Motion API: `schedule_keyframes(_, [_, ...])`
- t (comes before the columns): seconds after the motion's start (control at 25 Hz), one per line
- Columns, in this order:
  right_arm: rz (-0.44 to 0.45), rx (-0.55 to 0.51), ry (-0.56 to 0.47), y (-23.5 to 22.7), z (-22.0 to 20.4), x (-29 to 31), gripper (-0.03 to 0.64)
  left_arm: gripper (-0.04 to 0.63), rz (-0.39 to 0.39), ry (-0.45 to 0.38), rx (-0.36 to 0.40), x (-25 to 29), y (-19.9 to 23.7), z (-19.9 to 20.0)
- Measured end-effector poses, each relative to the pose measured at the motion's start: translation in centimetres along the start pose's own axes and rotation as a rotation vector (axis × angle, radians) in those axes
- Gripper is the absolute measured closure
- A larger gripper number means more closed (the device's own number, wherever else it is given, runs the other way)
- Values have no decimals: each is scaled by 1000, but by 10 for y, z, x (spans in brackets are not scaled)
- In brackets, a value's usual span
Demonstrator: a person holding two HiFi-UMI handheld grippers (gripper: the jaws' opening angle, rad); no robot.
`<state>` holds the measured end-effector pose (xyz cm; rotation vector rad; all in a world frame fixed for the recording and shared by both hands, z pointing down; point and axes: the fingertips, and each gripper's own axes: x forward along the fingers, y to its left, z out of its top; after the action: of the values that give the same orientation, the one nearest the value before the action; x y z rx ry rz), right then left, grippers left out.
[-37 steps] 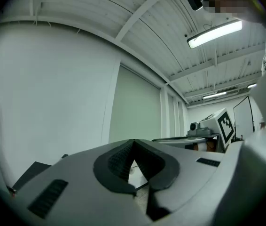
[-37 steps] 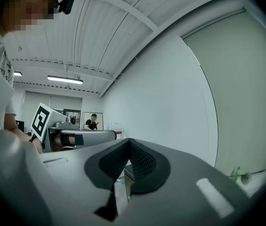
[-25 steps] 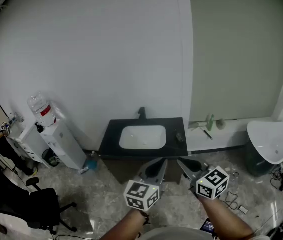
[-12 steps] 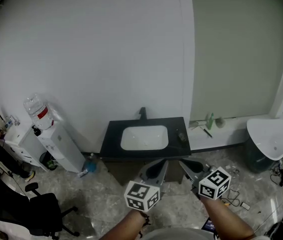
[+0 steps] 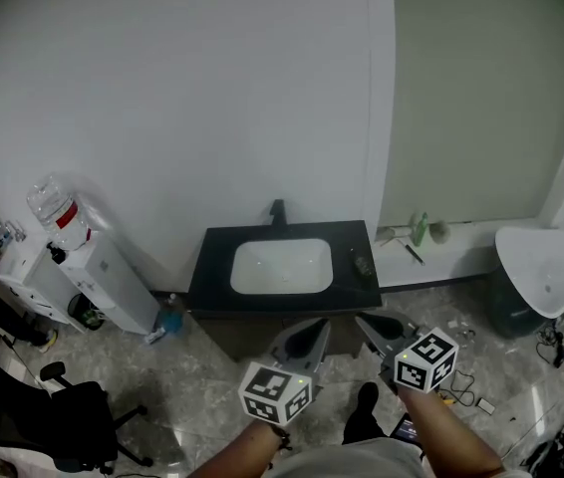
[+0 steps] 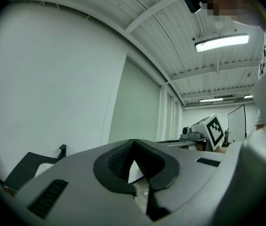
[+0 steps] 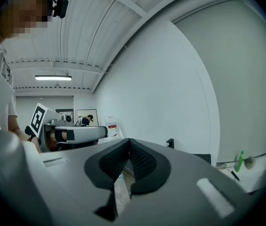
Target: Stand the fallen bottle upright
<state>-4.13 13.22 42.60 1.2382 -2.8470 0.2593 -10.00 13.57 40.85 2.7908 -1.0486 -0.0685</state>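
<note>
Black table with white basin [image 5: 347, 237]: closer and further left in the head view.
White water dispenser [image 5: 113, 279]: nearer the left edge.
Dark shoe [image 5: 365, 396]: newly in view.

Right gripper [image 7: 129, 142] closed (tips touching), facing a white wall [image 7: 170, 79].

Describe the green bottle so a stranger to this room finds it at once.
Start at the black counter with the white basin against the wall. Right of it runs a low white ledge, and the green bottle stands upright near its left end. It is the only green thing among the small items there.
</note>
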Motion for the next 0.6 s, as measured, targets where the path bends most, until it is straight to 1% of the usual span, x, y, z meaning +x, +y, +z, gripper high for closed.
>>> schedule_keyframes(0.08, [4, 16, 3, -34, -7, 17, 614, 589, 6, 13, -13, 27, 17, -12])
schedule_keyframes(0.2, [12, 40, 10, -101, -16, 50, 614, 589, 26, 13, 17, 79, 49, -21])
schedule_keyframes(0.28, [26, 53, 42, -152, -25, 75, 614, 589, 38, 2, 21, 121, 74, -24])
schedule_keyframes(0.4, [70, 84, 147, -232, -44, 112, 605, 589, 60, 5, -4, 189, 114, -30])
schedule_keyframes(0.52, [96, 108, 247, -310, -59, 149, 584, 589, 72, 21, -1, 255, 149, -35])
schedule_keyframes(0.6, [101, 120, 325, -357, -72, 176, 550, 589, 66, 31, -17, 291, 168, -39])
